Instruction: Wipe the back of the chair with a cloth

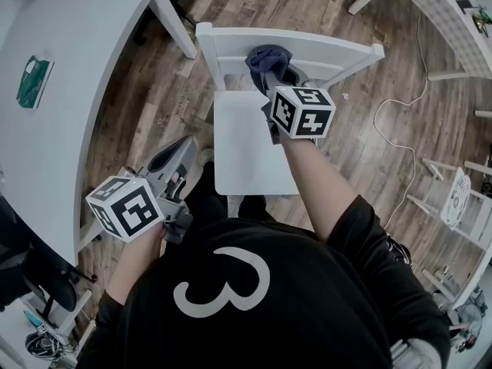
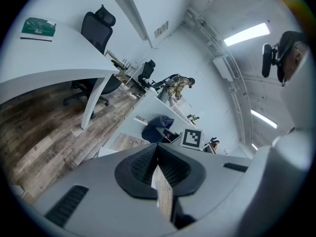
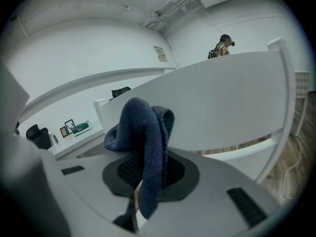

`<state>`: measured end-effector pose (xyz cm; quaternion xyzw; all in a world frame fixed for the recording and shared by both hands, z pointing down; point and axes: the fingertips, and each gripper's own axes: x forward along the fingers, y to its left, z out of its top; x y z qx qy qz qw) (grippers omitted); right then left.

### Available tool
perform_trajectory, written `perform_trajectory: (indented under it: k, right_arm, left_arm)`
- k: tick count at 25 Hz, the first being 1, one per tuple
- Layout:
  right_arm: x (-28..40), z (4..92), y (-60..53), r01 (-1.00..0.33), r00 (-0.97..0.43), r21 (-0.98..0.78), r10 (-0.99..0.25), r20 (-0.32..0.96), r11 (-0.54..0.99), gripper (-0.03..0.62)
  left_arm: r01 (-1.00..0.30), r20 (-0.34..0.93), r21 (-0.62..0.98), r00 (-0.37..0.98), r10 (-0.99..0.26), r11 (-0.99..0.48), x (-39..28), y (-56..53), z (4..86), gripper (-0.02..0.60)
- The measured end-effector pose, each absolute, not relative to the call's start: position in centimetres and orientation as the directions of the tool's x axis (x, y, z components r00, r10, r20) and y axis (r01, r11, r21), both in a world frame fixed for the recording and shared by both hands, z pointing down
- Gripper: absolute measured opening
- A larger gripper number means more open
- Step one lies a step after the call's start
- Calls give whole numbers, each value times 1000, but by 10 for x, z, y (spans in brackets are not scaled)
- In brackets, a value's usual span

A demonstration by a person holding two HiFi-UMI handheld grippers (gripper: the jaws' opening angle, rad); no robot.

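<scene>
A white chair stands in front of me, its backrest [image 1: 307, 51] at the far side and its seat [image 1: 250, 148] nearer. My right gripper [image 1: 281, 77] is shut on a dark blue cloth [image 1: 267, 61], which it holds against the top of the backrest. In the right gripper view the cloth [image 3: 145, 132] hangs bunched over the jaws, right before the backrest panel [image 3: 222, 102]. My left gripper [image 1: 183, 146] is shut and holds nothing, low at the left beside the seat. From the left gripper view [image 2: 158, 149] the cloth [image 2: 155, 129] shows ahead.
A white desk [image 1: 69, 129] with a green book [image 1: 34, 81] fills the left side, one of its legs [image 1: 173, 18] close to the chair. A white cable [image 1: 401, 106] trails on the wood floor at right, near a white rack [image 1: 460, 198]. Black office chairs [image 2: 96, 31] stand behind the desk.
</scene>
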<state>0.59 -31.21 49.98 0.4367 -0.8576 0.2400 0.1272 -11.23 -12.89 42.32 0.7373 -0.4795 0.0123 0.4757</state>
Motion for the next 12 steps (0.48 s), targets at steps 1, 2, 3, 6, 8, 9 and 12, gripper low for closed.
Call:
perform_trajectory:
  k: [1, 2, 3, 6, 8, 9, 12]
  right_arm:
    - [12, 500, -313, -815, -579, -300, -693, 429, 496, 52]
    - [18, 500, -314, -820, -572, -300, -698, 431, 488, 52]
    - [25, 501, -315, -825, -566, -298, -702, 433, 481, 52]
    - [43, 503, -317, -838, -546, -289, -713, 440, 463, 52]
    - [55, 503, -318, -848, -531, -282, -722, 444, 449, 52]
    - [62, 503, -319, -852, -523, -280, -727, 445, 442, 52]
    - [80, 504, -322, -867, -499, -274, -741, 450, 417, 52]
  left_arm:
    - [-719, 474, 689, 542, -694, -91, -110, -130, 423, 14]
    - [-719, 474, 689, 545, -692, -94, -107, -131, 423, 14]
    - [-719, 474, 689, 547, -690, -97, -104, -131, 423, 14]
    - [-717, 473, 689, 556, -683, -107, -97, -132, 423, 14]
    - [-716, 472, 689, 562, -679, -113, -92, -133, 423, 14]
    - [-716, 472, 689, 565, -677, -117, -90, -134, 423, 14]
    - [-714, 470, 688, 575, -670, -129, -83, -138, 422, 14]
